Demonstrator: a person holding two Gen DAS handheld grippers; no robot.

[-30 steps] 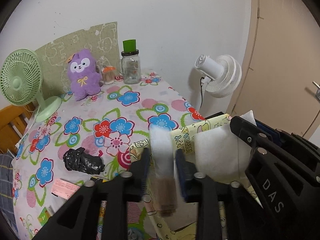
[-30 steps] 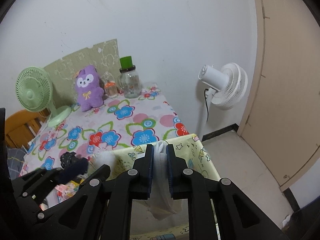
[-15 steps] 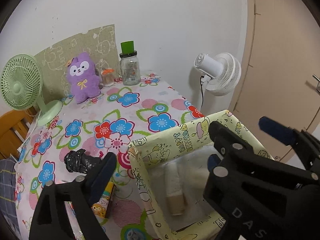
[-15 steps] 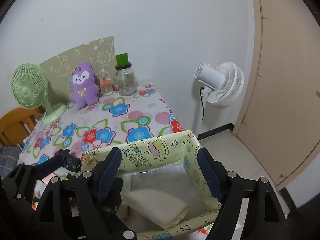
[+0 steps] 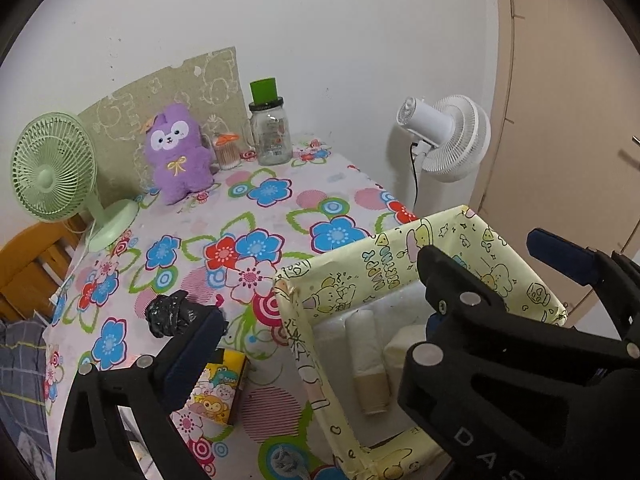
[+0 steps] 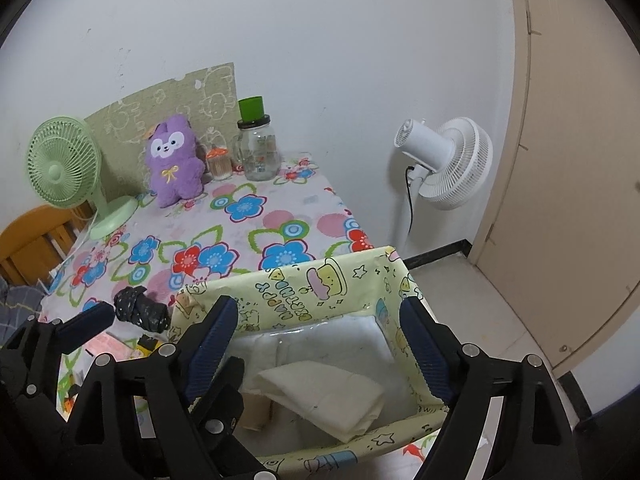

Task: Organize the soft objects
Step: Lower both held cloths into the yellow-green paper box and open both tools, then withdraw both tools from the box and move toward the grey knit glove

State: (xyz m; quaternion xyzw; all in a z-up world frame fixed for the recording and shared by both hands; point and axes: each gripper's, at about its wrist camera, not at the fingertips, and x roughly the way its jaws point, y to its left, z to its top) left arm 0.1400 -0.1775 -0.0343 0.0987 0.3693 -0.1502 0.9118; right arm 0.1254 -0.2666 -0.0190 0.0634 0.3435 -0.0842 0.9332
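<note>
— Both grippers hang over the yellow box (image 6: pixel 320 280) at the table's near right corner. The left gripper (image 5: pixel 320 344) gapes wide, nothing in it.

— The right gripper (image 6: pixel 320 344) is opening too, empty. The folded cloth (image 6: pixel 320 396) and the rolled cloth (image 5: pixel 366 356) lie inside the box.

— The black bundle (image 5: pixel 168 316) waits near the front edge, probably a bag; hard to tell.

— Careful: the box sits at the edge, so a nudge from either arm could tip it off.

What my cameras could not make out

My right gripper's black arm (image 5: pixel 500 344) hid much of the folded cream cloth (image 5: pixel 404 354) in the yellow cartoon-print box (image 5: pixel 352 276); the colourful picture carton (image 5: pixel 218 386) sat half behind my left finger (image 5: pixel 192 354).
</note>
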